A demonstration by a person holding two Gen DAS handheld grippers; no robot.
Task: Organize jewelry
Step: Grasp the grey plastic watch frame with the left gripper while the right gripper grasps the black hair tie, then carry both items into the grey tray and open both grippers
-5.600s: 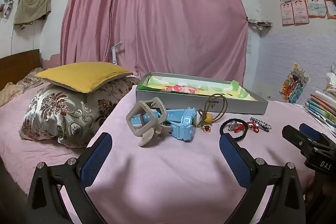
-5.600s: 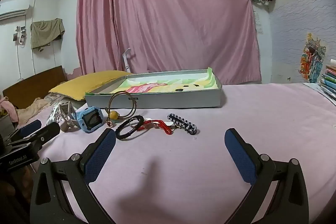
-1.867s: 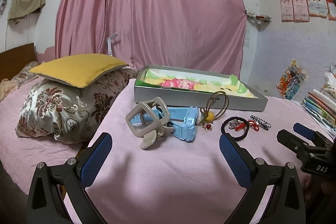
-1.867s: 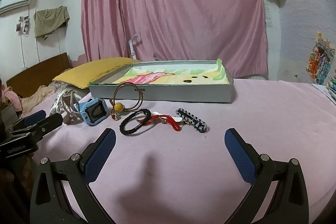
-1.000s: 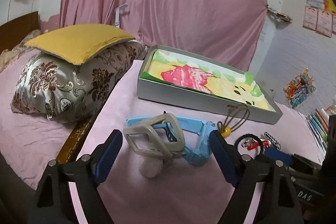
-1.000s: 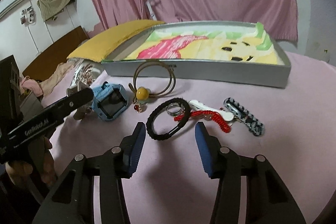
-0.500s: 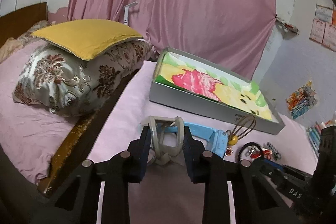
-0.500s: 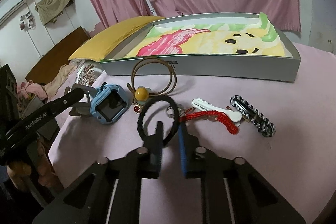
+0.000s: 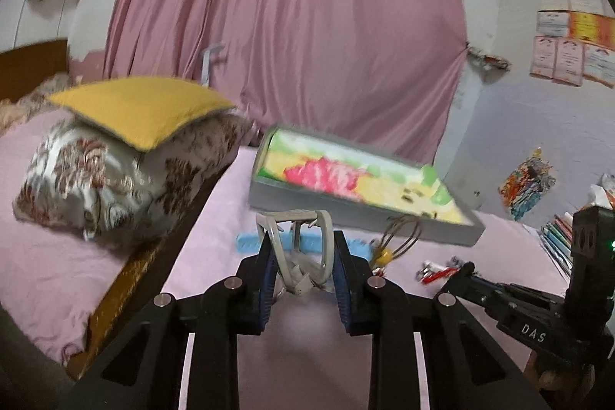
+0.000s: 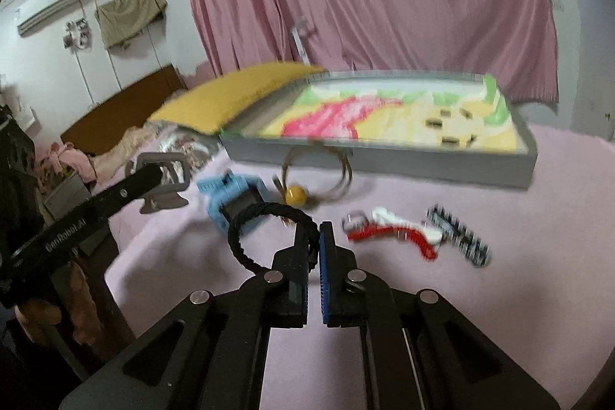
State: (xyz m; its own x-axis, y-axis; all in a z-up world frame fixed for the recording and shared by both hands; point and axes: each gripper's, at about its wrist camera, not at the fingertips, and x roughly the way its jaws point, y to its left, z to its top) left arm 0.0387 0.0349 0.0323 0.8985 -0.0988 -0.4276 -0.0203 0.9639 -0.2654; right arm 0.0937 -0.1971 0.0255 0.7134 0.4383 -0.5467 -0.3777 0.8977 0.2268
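Jewelry is all outside the grey tray [image 10: 384,162] so far; nothing lies on its picture lining. Nearest its front wall on the pink bed [image 10: 480,294] wait the blue watch [image 10: 230,195], the hoop with a yellow bead [image 10: 296,195], the red cord [image 10: 388,233] and the striped clip [image 10: 461,237]. Your left gripper [image 9: 303,264] now clamps the beige hair claw [image 9: 300,248], your right gripper [image 10: 319,248] the black braided bracelet [image 10: 246,221]. A second ago both stood apart with those pieces lying on the bed.
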